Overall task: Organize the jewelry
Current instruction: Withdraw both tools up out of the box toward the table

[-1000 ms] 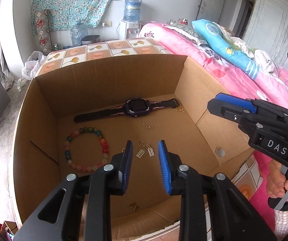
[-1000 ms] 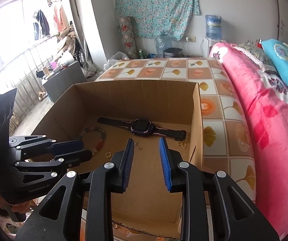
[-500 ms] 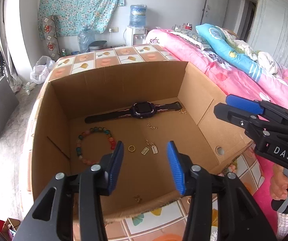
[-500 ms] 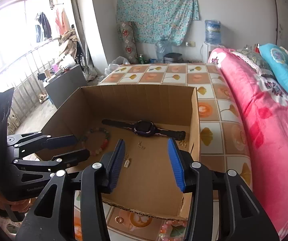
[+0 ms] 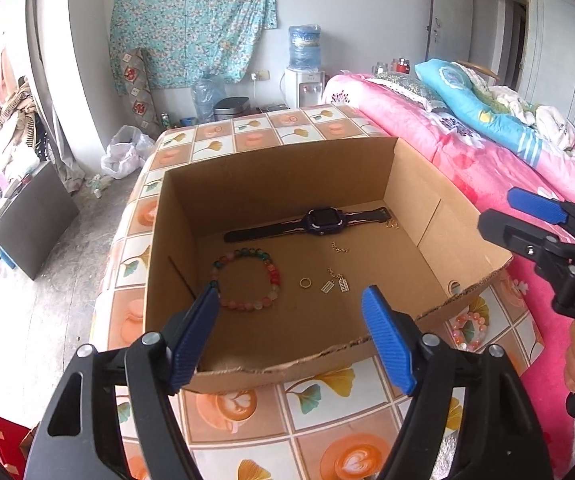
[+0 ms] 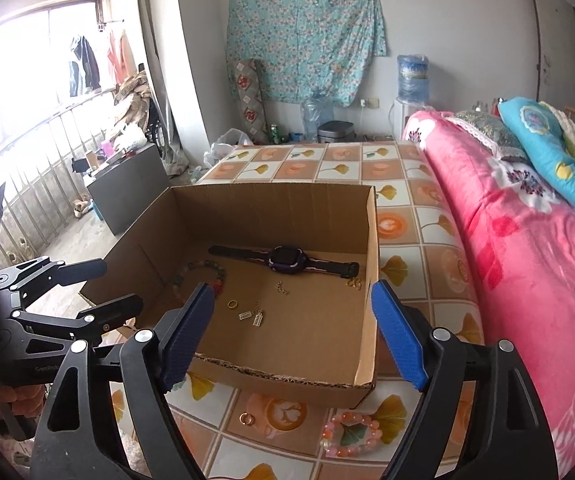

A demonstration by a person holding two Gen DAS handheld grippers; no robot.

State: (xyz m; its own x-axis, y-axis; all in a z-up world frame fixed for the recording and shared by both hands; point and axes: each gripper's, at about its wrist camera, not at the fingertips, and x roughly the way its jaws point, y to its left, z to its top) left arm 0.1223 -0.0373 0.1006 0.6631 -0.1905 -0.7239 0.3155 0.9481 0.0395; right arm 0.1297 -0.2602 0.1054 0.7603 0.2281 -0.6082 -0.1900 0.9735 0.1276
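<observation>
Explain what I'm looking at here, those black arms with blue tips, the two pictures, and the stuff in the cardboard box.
There is no robot. A person holds a hand-held gripper in each hand, and each one carries a camera looking along its two blue-padded fingers.

One picture is from the left hand-held gripper, the other from the right hand-held gripper. Each also glimpses the other tool at its edge. Both sets of jaws are opening and hold nothing.

Ahead, on a tiled-pattern cloth, sits an open cardboard box. Inside it lie a dark watch, a multicoloured bead bracelet, a gold ring and some small charms.

Outside the box, on the cloth, lie a pink bead bracelet and another ring.
</observation>
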